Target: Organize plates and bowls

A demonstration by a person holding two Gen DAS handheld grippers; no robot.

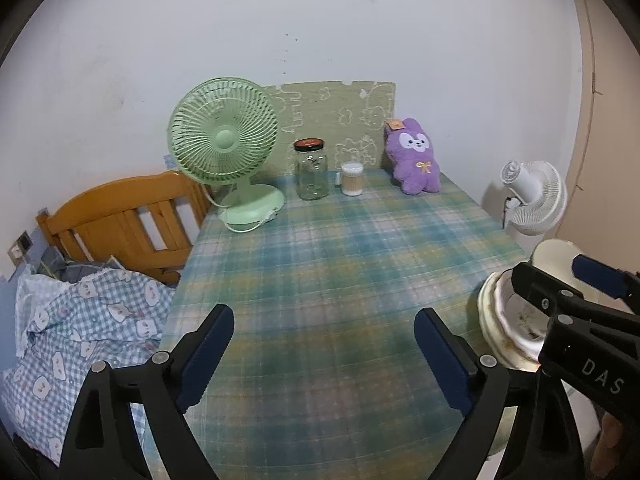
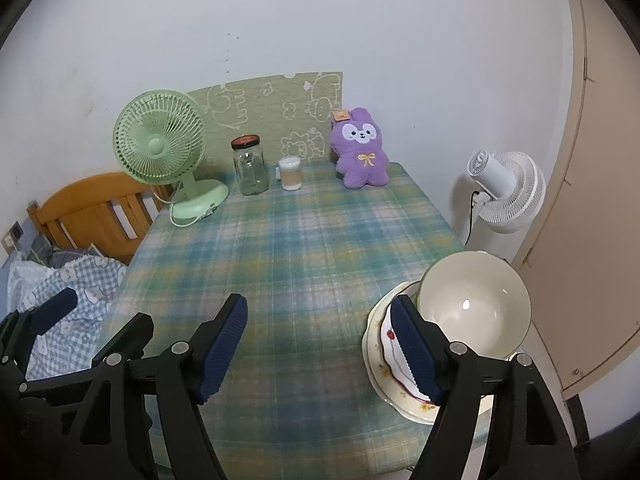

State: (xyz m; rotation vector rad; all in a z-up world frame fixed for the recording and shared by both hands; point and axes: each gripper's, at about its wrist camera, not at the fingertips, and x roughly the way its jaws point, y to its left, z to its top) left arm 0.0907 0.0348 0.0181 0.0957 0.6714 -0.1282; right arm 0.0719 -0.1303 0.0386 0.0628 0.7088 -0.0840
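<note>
Left gripper (image 1: 324,354) hovered over the plaid green-blue tablecloth (image 1: 320,248), jaws spread wide, nothing between them. Right gripper (image 2: 320,346) was spread too, holding nothing; its right finger sat just in front of the dish stack, contact unclear. Stack sat at the table's near right edge: cream ceramic bowl (image 2: 476,304) resting tilted on a white plate with red rim and flower print (image 2: 394,354), that plate on a larger cream floral plate (image 2: 374,360). At the far end, against the wall: mint-green desk fan (image 2: 160,140), clear glass jar with dark lid (image 2: 250,170), purple plush bunny (image 2: 362,148).
</note>
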